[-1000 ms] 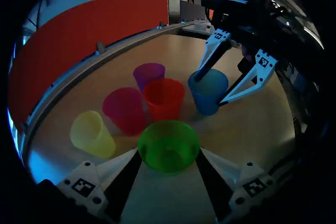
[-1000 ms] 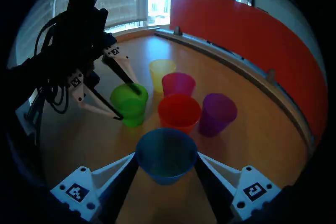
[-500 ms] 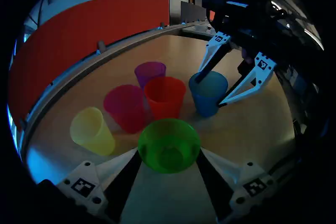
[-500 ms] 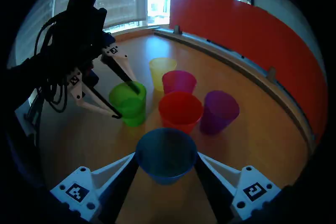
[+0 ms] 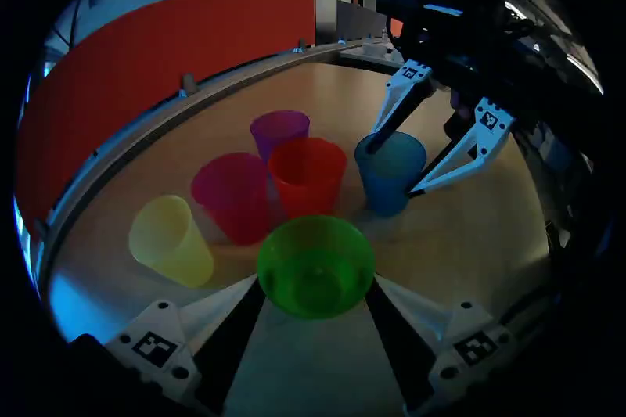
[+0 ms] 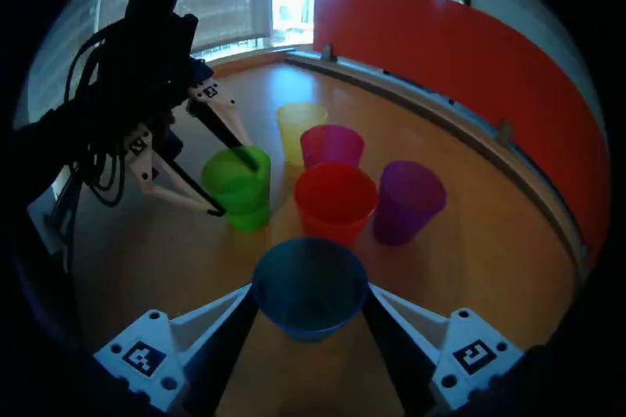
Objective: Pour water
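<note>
Six cups: grouped on the desk.
Left gripper: jaws pinch the green cup, one on each side.
Right gripper: jaws pinch the blue cup likewise.
Ungripped: red cup, pink cup, purple cup, yellow cup.

I am looking at a pale wooden table that is carrying four upright cups in a loose cluster. A yellow cup is standing slightly apart at one end. A pink cup, a red cup and a purple cup are sitting close together. I am not managing to tell whether the green cup and the blue cup are resting on the wood.
</note>
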{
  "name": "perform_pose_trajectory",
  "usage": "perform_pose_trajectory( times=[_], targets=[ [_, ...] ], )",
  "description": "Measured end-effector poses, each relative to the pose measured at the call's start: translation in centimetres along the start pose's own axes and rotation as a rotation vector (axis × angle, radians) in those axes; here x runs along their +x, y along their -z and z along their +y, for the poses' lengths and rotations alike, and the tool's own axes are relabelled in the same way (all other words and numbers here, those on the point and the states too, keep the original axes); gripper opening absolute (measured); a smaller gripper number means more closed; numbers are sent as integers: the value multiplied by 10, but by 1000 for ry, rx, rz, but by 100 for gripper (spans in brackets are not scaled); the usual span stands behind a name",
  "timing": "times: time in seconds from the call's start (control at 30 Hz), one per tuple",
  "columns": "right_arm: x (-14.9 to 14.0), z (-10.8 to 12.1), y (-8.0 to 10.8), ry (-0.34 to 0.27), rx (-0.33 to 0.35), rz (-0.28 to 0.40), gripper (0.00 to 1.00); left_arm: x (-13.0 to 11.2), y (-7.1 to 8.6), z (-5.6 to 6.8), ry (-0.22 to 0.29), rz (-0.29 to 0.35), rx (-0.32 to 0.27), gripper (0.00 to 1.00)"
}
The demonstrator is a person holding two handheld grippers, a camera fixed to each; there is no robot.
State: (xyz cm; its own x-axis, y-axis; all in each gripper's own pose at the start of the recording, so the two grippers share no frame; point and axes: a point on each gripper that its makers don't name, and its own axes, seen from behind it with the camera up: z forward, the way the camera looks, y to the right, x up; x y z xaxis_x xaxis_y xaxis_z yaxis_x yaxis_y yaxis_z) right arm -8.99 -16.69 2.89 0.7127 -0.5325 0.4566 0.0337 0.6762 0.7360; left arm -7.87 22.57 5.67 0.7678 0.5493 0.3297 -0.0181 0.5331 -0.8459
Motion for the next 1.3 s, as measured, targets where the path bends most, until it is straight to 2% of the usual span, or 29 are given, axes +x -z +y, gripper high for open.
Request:
perform_pose_trajectory(
  times=[0.27, 0.67, 0.87, 1.1, 1.3],
  targets=[
    [-4, -1, 1, -10, 1, 0, 93, -6, -2, 1, -2, -19, -5, 92],
    [-13, -2, 5, -16, -7, -5, 92, -6, -2, 3, -9, -21, -2, 93],
    [-14, -1, 9, -18, -19, -5, 100, -6, 0, 7, -13, -28, -10, 98],
    [-22, -5, 16, -5, -30, -14, 100, -10, 7, 6, -22, -41, 11, 98],
    [-30, -7, 28, -16, -49, -13, 100, -16, 23, 6, -14, -39, 32, 98]
  ],
)
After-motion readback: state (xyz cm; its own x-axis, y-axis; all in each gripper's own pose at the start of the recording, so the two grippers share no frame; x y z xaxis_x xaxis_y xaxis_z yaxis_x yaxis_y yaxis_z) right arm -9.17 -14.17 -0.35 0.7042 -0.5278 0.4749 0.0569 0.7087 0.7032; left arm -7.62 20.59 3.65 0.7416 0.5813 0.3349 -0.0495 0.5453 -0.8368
